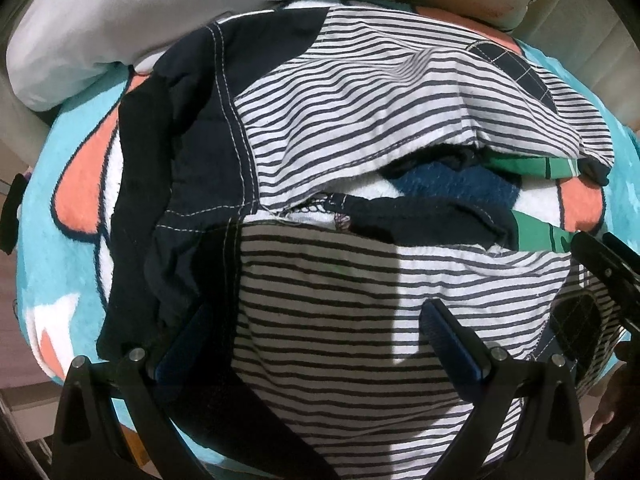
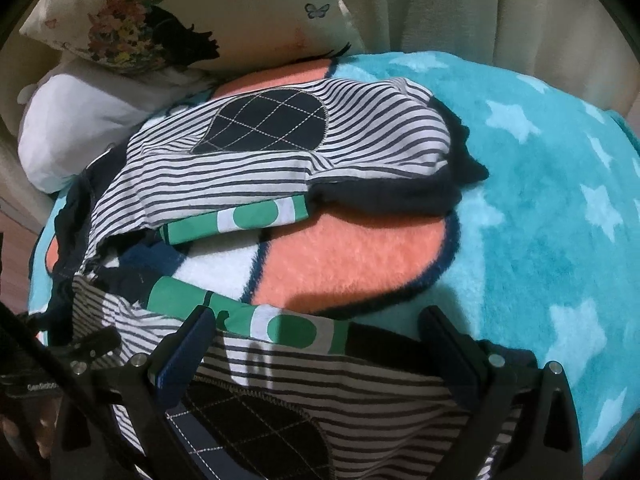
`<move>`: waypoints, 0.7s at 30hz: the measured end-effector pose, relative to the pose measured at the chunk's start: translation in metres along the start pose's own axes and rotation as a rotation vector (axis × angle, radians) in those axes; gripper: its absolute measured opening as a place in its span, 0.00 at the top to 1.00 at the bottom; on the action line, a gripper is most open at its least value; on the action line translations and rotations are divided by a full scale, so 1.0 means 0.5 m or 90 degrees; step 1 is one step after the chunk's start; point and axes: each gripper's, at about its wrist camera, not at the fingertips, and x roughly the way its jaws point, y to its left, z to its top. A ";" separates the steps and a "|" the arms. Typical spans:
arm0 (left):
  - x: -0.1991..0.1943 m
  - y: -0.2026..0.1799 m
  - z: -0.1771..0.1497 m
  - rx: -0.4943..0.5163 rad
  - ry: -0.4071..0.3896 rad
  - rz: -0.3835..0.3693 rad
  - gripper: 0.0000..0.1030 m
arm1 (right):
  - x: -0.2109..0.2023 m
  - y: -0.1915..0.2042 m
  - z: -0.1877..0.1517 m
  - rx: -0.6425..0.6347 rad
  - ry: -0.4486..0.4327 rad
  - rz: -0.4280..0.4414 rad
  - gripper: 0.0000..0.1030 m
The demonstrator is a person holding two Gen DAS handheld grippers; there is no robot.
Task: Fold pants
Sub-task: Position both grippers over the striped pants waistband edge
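Note:
The striped navy-and-white pants [image 1: 360, 128] lie spread on a turquoise star blanket [image 2: 540, 168], dark waistband [image 1: 168, 184] to the left, both legs running right. Each leg has a quilted navy knee patch [image 2: 264, 124] and a green-and-white cuff lining [image 2: 280, 328]. My left gripper [image 1: 320, 336] hovers open over the near leg close to the crotch, its fingers wide apart on either side of the cloth. My right gripper [image 2: 320, 344] stands open over the near leg's cuff end, above the second knee patch [image 2: 248, 420]. Neither gripper pinches any cloth.
A white pillow [image 1: 140, 12] and a floral pillow [image 2: 192, 12] lie at the far end of the bed, with pale curtain folds [image 2: 440, 0] behind. The blanket's right side is bare. The bed edge drops off at the left [image 1: 16, 320].

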 end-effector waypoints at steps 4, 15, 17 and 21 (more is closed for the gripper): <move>0.011 0.028 -0.007 0.000 0.003 -0.005 0.00 | 0.009 0.018 0.009 -0.005 0.007 -0.028 0.00; 0.047 0.056 -0.011 0.015 -0.001 -0.013 0.00 | 0.005 0.024 -0.004 0.028 -0.036 -0.070 0.00; 0.045 0.038 -0.005 0.015 -0.004 -0.010 0.00 | 0.011 0.035 0.000 0.007 -0.015 -0.088 0.00; 0.053 0.026 0.001 0.007 -0.006 -0.006 0.00 | 0.021 0.044 0.013 -0.004 0.023 -0.101 0.00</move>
